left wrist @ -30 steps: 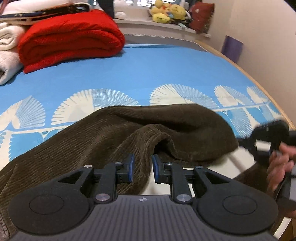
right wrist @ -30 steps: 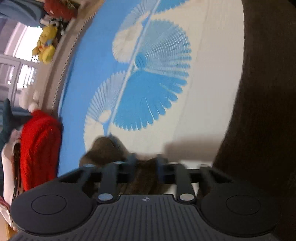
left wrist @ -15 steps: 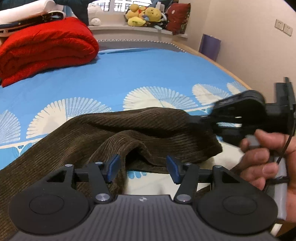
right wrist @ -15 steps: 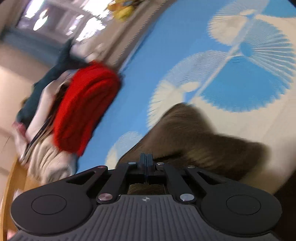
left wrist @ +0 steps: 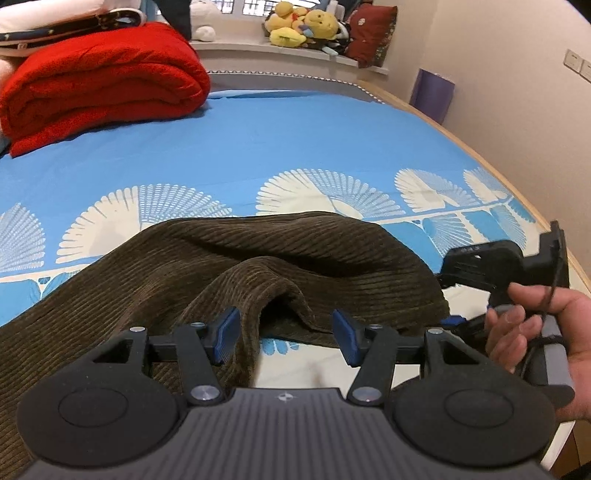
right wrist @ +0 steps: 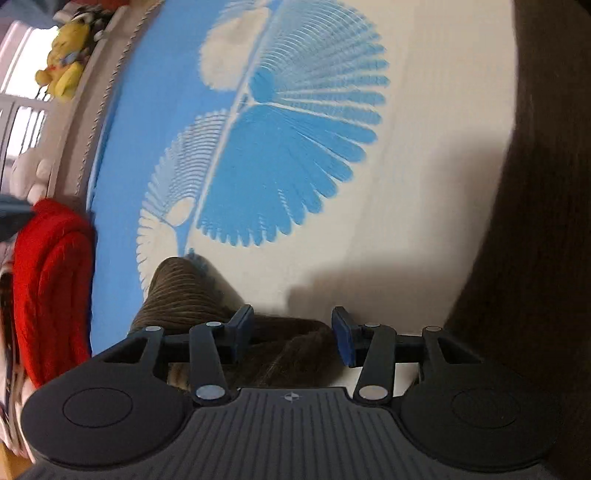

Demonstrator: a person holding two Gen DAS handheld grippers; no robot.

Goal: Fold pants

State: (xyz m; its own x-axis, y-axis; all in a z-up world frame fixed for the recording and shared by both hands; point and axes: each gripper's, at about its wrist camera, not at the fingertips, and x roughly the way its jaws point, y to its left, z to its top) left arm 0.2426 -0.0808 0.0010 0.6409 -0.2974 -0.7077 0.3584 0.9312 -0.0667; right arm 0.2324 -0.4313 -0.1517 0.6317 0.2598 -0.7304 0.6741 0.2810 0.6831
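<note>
Writing shows nowhere legible on pants (left wrist: 280, 258), sheet (left wrist: 258, 147) or grippers.

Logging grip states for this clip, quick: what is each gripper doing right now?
Left gripper: open, holding nothing; the brown pants lie just beyond its pads.
Right gripper: jaws opening; pants fabric sits between them, not pinched.

Bed (left wrist: 295, 147) w/ blue fan-print sheet, wooden rim. Beige wall (left wrist: 498, 92) at its right edge. Window ledge (left wrist: 258, 48) w/ plush toys (left wrist: 299, 22) past its far edge.
</note>
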